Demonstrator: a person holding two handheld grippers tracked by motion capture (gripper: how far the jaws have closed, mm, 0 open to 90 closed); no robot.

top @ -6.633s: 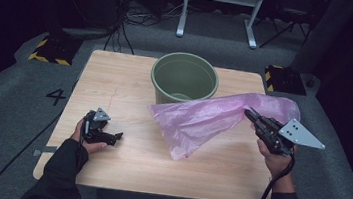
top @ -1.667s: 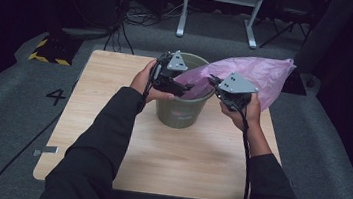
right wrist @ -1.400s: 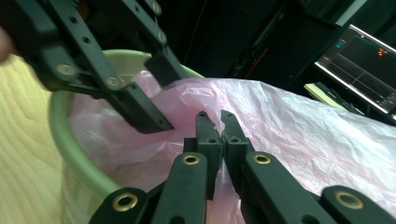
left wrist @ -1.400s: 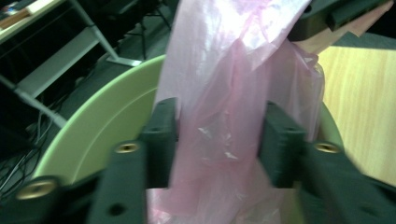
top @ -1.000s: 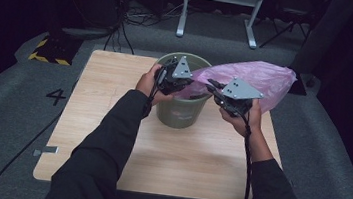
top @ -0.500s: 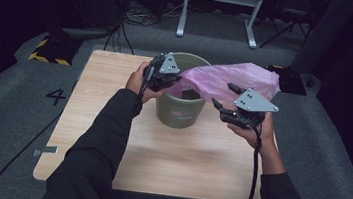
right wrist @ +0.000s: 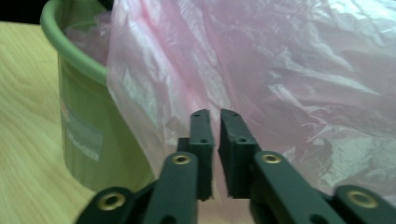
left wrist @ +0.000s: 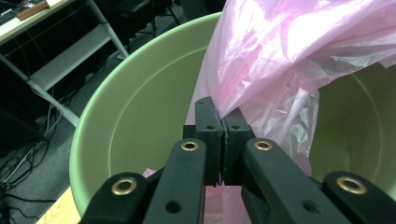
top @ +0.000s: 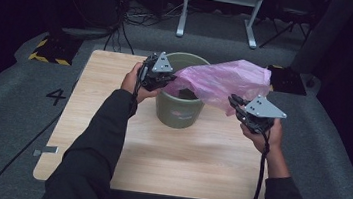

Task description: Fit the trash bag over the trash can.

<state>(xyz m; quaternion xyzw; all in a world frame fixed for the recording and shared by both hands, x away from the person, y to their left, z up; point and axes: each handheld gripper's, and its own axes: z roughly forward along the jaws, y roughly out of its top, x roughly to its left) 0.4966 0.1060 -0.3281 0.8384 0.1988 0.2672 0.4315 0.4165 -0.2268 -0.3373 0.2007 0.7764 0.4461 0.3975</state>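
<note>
Pink bag [top: 221, 82] crinkled, translucent, draped over green bin [top: 179, 111] rim. Left gripper [left wrist: 223, 122] clamped on its edge; right gripper [right wrist: 211, 122] just closed, pinching film. Table [top: 167, 164] bare in front

Pink bag [top: 221, 82] across the bin [top: 178, 115] mouth; bare tabletop [top: 167, 164] in front.

Lit brightly from above on the wooden table [top: 111, 122], with everything beyond the table sunk into near-black. Showed soft, short shadows at the foot of the green bucket [top: 178, 115]. Caught white glare on the folds of the pink plastic bag [left wrist: 299, 51] above the bucket's rim. Stayed fairly sharp in the high view. Went soft and grainy in the right gripper view, with the bucket's label blurred and the nearest jaws out of focus.
</note>
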